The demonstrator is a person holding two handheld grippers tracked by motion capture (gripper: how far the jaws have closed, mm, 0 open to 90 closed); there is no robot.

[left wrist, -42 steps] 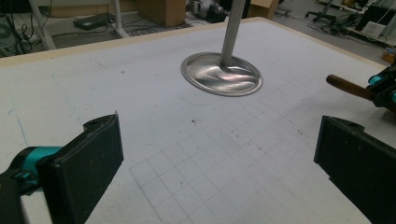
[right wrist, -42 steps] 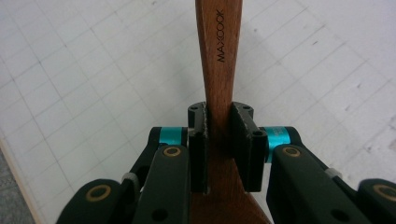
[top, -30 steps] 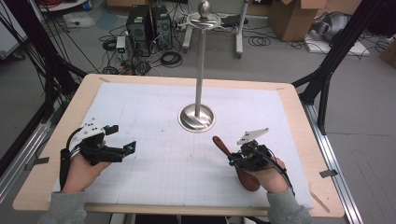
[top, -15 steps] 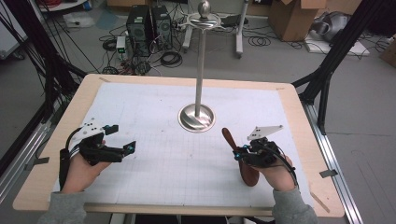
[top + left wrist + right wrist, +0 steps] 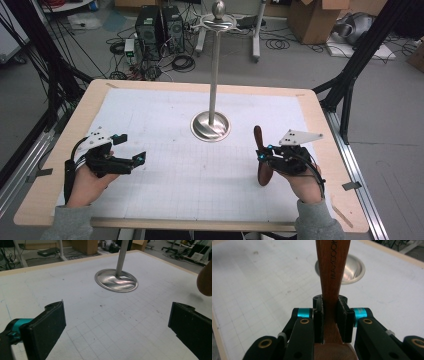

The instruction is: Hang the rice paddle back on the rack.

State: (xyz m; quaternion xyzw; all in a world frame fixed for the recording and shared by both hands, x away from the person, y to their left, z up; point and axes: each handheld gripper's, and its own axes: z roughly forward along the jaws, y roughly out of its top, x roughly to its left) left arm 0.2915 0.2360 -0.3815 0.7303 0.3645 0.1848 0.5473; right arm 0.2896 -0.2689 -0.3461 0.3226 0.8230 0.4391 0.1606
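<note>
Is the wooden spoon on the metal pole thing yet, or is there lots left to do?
Not yet. Done: the right gripper has picked up the wooden spoon, jaws shut on its handle. In hand: the spoon is held over the table mat, apart from the metal stand. The left gripper waits open. Probably left: carrying the spoon to the stand, perhaps hanging it on top.

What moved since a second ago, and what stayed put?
The right gripper, clamped on the wooden spoon, moved a little toward the right side of the table and lifted, and the spoon's handle swung from leaning left to nearly straight away from the person. Nothing was picked up or let go. The left gripper stayed where it was with its jaws open, and the metal stand did not move.
</note>
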